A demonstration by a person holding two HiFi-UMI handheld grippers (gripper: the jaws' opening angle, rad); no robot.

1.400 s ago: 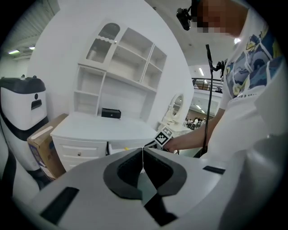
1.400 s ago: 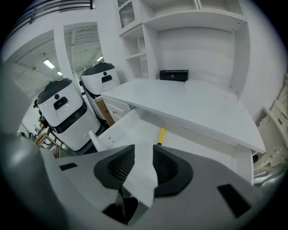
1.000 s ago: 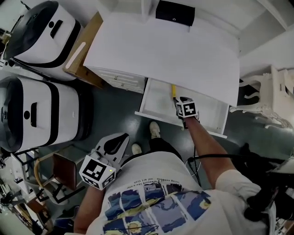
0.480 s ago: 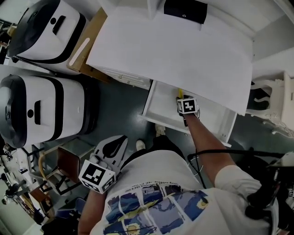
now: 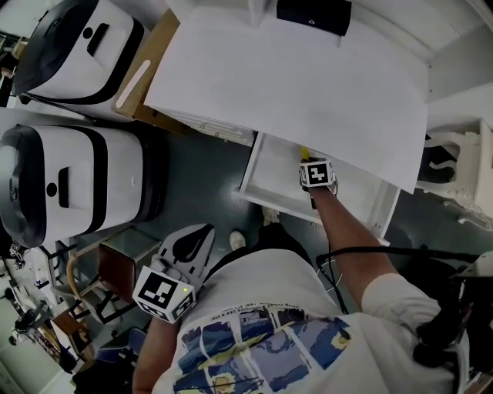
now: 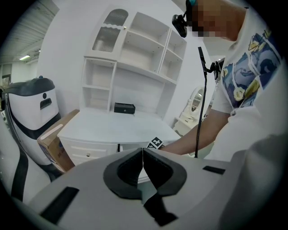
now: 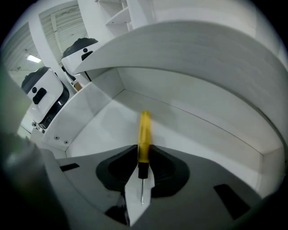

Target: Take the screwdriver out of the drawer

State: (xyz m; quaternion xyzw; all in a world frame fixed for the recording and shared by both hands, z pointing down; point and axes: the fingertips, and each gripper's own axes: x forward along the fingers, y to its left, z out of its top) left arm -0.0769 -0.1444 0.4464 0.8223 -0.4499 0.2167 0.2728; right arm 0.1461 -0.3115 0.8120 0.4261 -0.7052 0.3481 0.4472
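A screwdriver [image 7: 144, 134] with a yellow handle and a thin metal shaft lies in the open white drawer [image 5: 277, 202] under the desk top. In the head view only a bit of its yellow handle [image 5: 305, 155] shows beside the marker cube. My right gripper [image 7: 144, 155] points steeply down into the drawer. Its jaws are closing, and the pads sit against both sides of the handle's lower end. My left gripper [image 5: 202, 237] hangs low at my left side, away from the drawer. In the left gripper view its jaws [image 6: 143, 158] meet with nothing between them.
The white desk top [image 5: 293, 77] overhangs the drawer and carries a black box [image 5: 313, 11] at the back. Two white and black machines [image 5: 69, 185] stand at the left, next to a cardboard box [image 5: 142, 77]. A white chair [image 5: 462, 161] is at the right.
My right gripper has sunk deeper into the drawer, down over the screwdriver's handle, so less of the yellow shows in the head view. The left gripper has stayed at my side.
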